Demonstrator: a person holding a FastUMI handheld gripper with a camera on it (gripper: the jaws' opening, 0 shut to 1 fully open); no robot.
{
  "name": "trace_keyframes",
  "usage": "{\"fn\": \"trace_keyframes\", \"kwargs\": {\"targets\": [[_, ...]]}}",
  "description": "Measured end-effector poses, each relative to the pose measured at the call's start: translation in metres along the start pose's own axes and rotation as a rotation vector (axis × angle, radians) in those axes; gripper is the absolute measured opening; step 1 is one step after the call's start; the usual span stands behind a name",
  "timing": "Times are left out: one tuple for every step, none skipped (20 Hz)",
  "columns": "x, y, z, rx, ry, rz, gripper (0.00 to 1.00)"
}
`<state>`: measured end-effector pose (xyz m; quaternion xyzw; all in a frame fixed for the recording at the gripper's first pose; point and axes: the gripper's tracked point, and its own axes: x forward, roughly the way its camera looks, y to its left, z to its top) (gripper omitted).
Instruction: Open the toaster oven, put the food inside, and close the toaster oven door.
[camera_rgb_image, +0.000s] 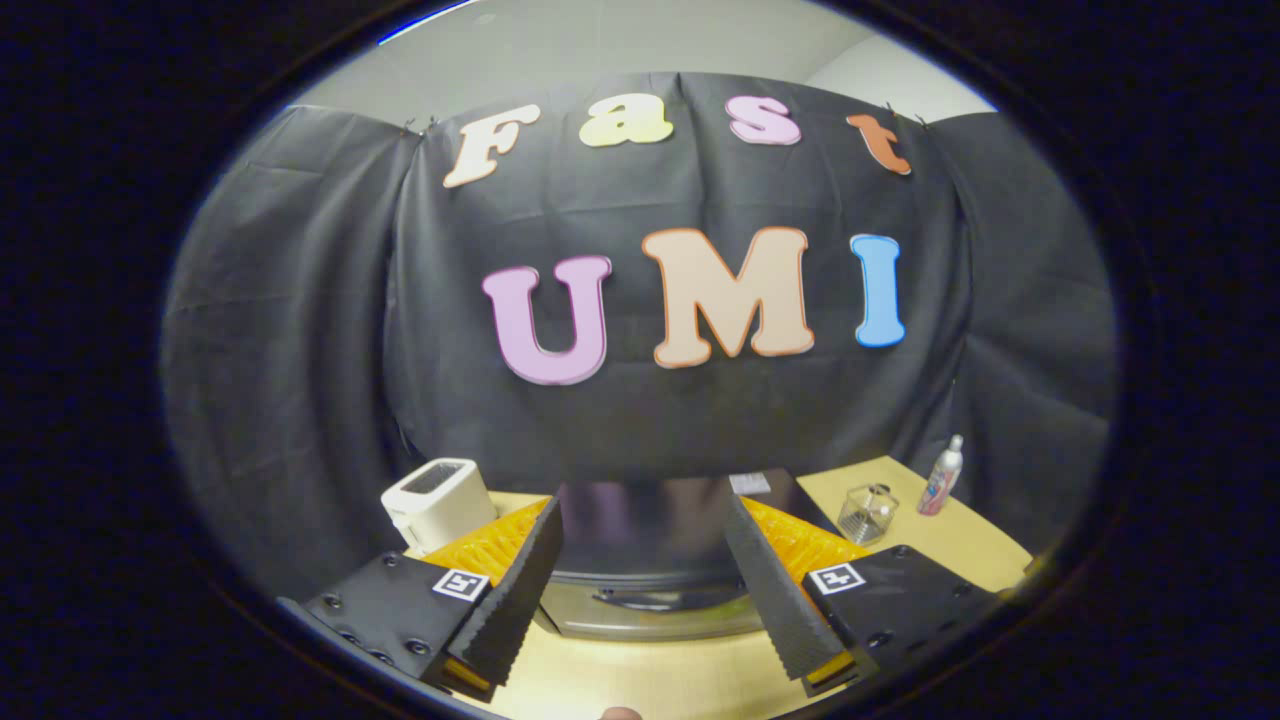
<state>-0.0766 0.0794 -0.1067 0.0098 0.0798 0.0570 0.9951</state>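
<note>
The gripper (645, 585) is seen with its two fingers spread wide apart, and nothing is held between them. Just ahead of the fingers, in the gap between them, a dark-topped toaster oven with a silvery metal front (650, 575) is set on the light wooden table (650, 680); its glossy top is seen from above and a curved handle is made out along its near face, so the door appears shut. The fingers are held near the oven's left and right sides, but contact cannot be told. To the far left of the oven, beyond the left finger, a white boxy pop-up toaster with a dark slot (438, 500) is placed on the table. To the right, beyond the right finger, a small clear glass jar with a lid (867, 513) is seen, and just right of it and farther back a slim white spray bottle with a printed label (941, 478) is stood upright, apart from the jar
</note>
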Motion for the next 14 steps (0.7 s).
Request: {"fn": "trace_keyframes", "kwargs": {"targets": [[0.001, 0.002, 0.019, 0.007, -0.024, 0.008, 1.0], [0.001, 0.005, 0.039, 0.015, -0.05, 0.025, 1.0], [-0.001, 0.01, 0.057, 0.02, -0.076, 0.043, 1.0], [-0.002, 0.013, 0.073, 0.021, -0.097, 0.059, 1.0], [-0.006, 0.015, 0.084, 0.014, -0.11, 0.073, 1.0], [-0.009, 0.016, 0.093, 0.002, -0.12, 0.079, 1.0], [-0.01, 0.016, 0.102, -0.015, -0.135, 0.088, 1.0], [-0.01, 0.017, 0.109, -0.029, -0.153, 0.093, 1.0], [-0.011, 0.018, 0.112, -0.037, -0.165, 0.099, 1.0], [-0.011, 0.02, 0.115, -0.038, -0.173, 0.109, 1.0], [-0.012, 0.022, 0.118, -0.032, -0.185, 0.121, 1.0], [-0.014, 0.023, 0.121, -0.024, -0.197, 0.13, 1.0], [-0.015, 0.023, 0.125, -0.019, -0.207, 0.135, 1.0], [-0.015, 0.022, 0.129, -0.016, -0.213, 0.138, 1.0]]}}
